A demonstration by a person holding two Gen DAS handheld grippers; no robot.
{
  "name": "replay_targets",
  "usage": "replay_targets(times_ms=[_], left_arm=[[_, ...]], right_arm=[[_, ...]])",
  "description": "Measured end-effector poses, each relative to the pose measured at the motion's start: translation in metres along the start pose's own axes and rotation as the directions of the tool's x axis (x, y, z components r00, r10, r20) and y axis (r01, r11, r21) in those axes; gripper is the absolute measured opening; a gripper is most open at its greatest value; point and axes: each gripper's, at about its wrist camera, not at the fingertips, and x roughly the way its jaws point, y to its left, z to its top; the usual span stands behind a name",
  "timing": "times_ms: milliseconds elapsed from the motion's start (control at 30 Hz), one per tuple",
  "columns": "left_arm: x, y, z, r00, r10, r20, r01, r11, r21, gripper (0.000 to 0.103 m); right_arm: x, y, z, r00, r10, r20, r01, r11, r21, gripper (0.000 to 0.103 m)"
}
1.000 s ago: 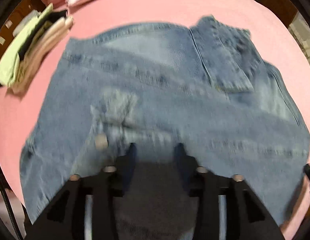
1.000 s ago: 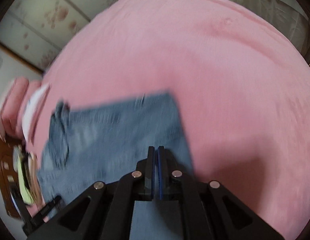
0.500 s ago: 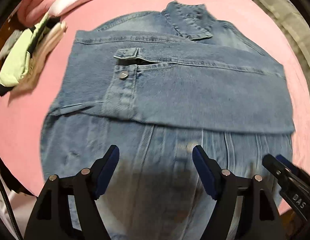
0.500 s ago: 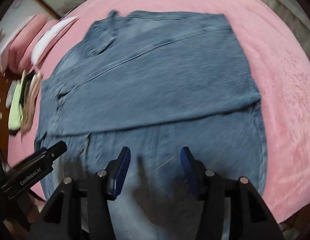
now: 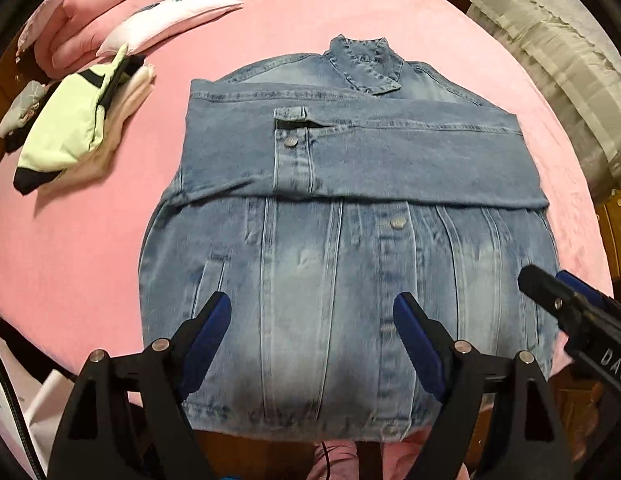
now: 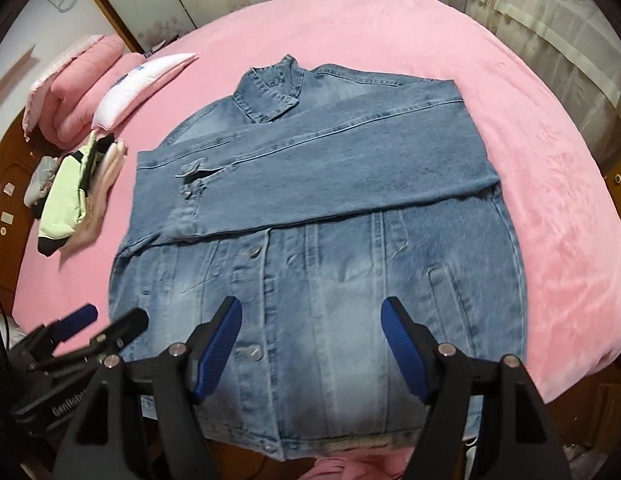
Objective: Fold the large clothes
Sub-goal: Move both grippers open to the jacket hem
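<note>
A blue denim jacket point(image 5: 350, 264) lies flat, front up, on the pink bed point(image 5: 70, 240), collar at the far end. Both sleeves are folded across its chest as a band point(image 5: 390, 160). It also shows in the right wrist view point(image 6: 330, 280). My left gripper point(image 5: 312, 320) is open and empty above the jacket's near hem, left of centre. My right gripper point(image 6: 310, 328) is open and empty above the hem, right of centre. The right gripper's fingertips point(image 5: 550, 292) show at the right of the left wrist view; the left gripper's fingertips point(image 6: 110, 324) show at the left of the right wrist view.
A stack of folded clothes with a light green piece on top point(image 5: 74, 120) lies left of the jacket. Pink and white pillows point(image 5: 110, 20) lie at the far left. A beige curtain point(image 5: 570, 80) hangs on the right. The bed's near edge runs just under the hem.
Both grippers let go of the sleeve, opened, and pulled back toward the near hem. The sleeve now lies folded across the chest.
</note>
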Motion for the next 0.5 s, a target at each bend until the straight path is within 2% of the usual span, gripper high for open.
replay_targets(times_ms=[200,433,500], left_arm=[[0.011,0.019,-0.033,1.0,-0.003,-0.023,0.002,1.0,-0.027,0.082],[0.036,0.068,-0.08,0.996,-0.032,-0.085,0.014,0.98,-0.199,0.082],[0.042,0.09,-0.098,0.995,-0.033,-0.099,0.004,0.961,-0.278,0.082]], right_arm=[[-0.003,0.004,-0.027,0.999,0.026,0.042,-0.027,0.999,0.021,0.072],[0.015,-0.025,-0.071,0.994,0.112,-0.018,-0.107,0.981,0.161,0.072],[0.02,-0.043,-0.091,0.988,0.149,-0.036,-0.136,0.961,0.243,0.072]])
